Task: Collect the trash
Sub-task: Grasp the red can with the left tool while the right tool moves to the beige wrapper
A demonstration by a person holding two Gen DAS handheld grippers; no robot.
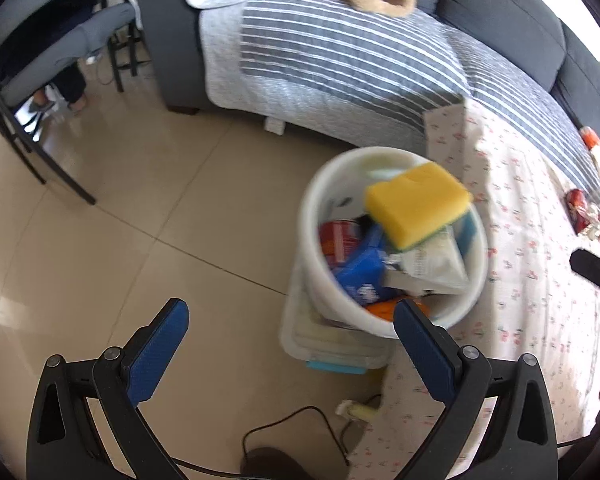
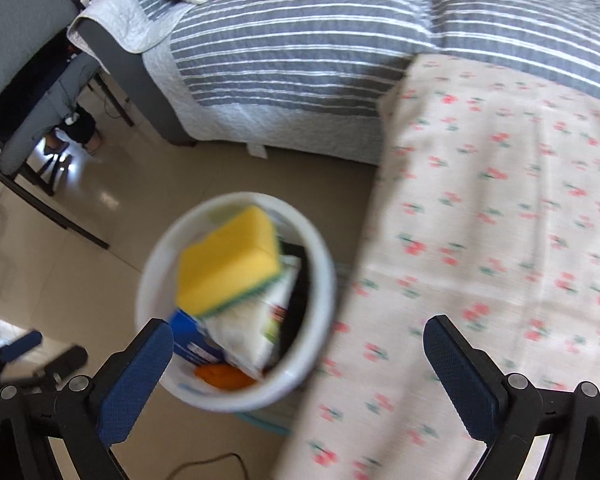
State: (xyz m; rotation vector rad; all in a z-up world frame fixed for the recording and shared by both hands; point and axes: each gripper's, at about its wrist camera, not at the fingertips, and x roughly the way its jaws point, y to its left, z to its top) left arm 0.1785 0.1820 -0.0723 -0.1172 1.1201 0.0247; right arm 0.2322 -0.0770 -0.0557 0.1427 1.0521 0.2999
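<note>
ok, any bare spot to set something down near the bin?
Free: floral cloth right of the white bin, and floor tiles between bin and chair legs. Crowded: the bin, piled to its rim under the yellow sponge.

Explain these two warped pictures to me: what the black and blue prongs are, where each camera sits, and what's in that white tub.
A person holds a two-finger claw in each hand; a fisheye camera on each looks along its blue-padded fingers. One picture shows the left claw, the other the right claw. Both are open and hold nothing. Ahead, a white bucket holds trash: a yellow sponge on top, above a blue packet and wrappers. Beside it lies a floral cloth; behind, a striped sofa cover.
</note>
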